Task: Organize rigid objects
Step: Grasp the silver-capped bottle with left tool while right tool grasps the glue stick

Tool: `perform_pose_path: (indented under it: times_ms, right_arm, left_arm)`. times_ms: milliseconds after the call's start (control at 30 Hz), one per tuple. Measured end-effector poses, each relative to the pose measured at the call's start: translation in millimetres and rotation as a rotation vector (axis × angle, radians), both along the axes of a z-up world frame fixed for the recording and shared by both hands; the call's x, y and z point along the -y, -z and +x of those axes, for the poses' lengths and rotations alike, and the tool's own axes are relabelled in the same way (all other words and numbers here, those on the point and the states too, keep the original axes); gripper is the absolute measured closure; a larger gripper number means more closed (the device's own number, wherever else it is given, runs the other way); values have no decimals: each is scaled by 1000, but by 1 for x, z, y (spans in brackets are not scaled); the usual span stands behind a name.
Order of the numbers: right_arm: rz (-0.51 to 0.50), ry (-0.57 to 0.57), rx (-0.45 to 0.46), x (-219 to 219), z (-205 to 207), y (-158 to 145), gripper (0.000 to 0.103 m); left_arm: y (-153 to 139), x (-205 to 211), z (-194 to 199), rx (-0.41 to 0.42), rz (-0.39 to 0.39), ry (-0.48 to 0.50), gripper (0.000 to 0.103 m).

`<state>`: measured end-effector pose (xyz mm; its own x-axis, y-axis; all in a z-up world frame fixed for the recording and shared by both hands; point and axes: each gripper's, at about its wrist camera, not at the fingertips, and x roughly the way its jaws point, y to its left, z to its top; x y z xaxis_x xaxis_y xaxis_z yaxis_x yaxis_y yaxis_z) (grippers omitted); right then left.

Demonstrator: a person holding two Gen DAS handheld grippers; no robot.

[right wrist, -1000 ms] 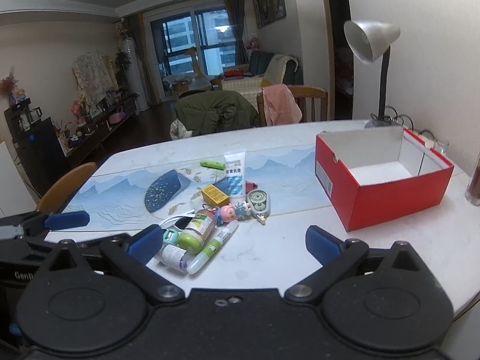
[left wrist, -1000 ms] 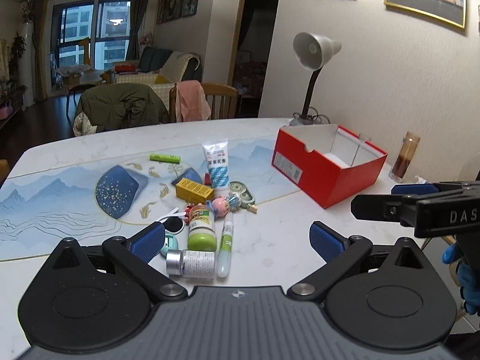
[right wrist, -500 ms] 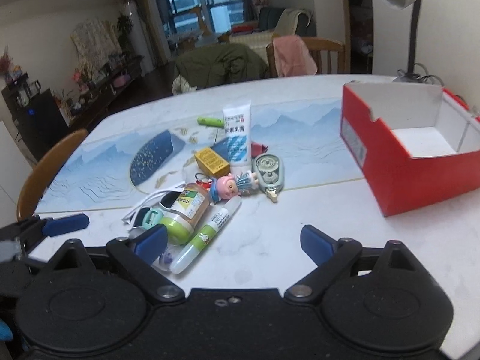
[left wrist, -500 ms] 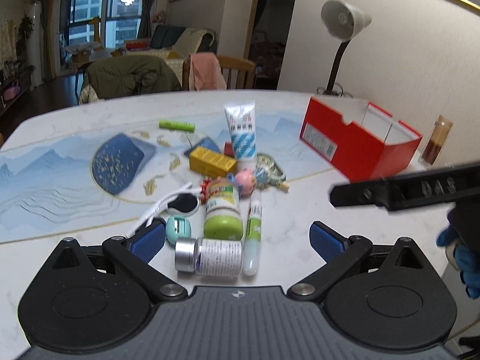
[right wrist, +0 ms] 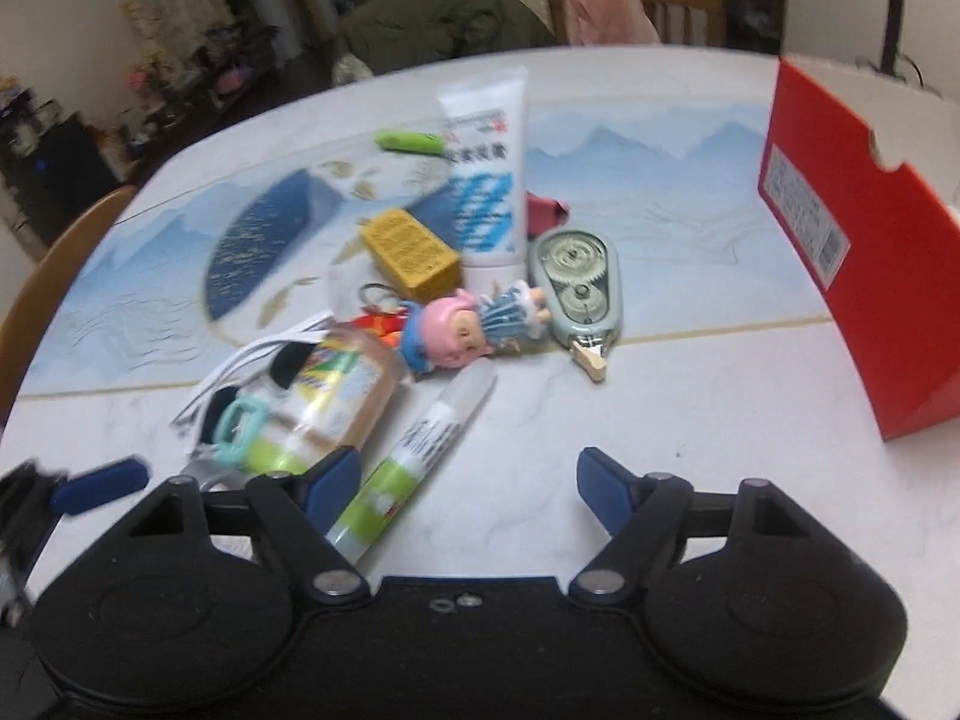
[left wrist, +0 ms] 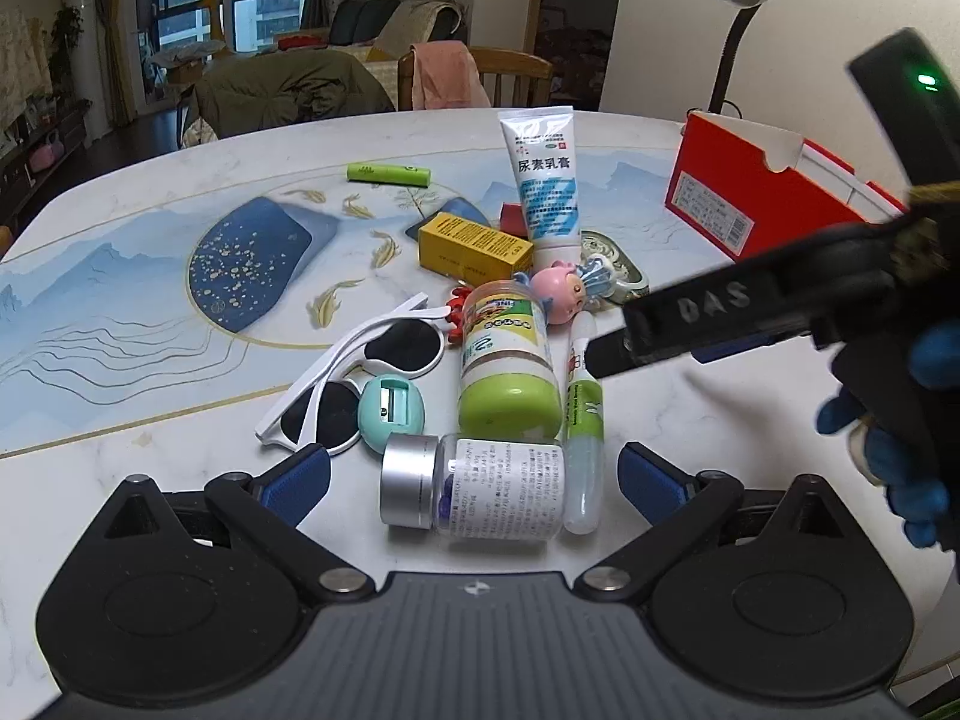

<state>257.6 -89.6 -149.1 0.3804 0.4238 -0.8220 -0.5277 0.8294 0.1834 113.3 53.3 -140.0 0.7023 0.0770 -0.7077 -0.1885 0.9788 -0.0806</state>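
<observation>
On the marble table (left wrist: 150,462) a heap of small things lies in the middle. At its left are white sunglasses (left wrist: 360,372) with a teal pencil sharpener (left wrist: 391,408) against them. The left hand-held gripper (left wrist: 474,477) hangs low with its jaws wide apart, and a clear pill bottle with a silver cap (left wrist: 474,495) lies between them, untouched. Just beyond stand a green-lidded jar (left wrist: 507,366) on its side and a glue stick (left wrist: 585,420). Farther back lie a yellow box (left wrist: 474,246), a white cream tube (left wrist: 546,180) and a pink-headed doll (left wrist: 567,291). The right hand-held gripper (right wrist: 468,483) has just been narrowing yet stands open over bare table, the glue stick's end by its left finger. A red box (right wrist: 852,252) sits open at the right.
</observation>
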Motion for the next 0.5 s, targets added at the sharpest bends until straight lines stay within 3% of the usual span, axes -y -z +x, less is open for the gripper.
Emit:
perform_pose_path:
  times_ms: [367,500]
  right_arm:
    - [-62,-33,7,-18,10,12,37]
    - [-117,-59,40,-27,5,12,44]
  left_arm:
    - [8,-4,8,-29,-3,-18,5]
    - [9,-1,9,-36,9,-12,16]
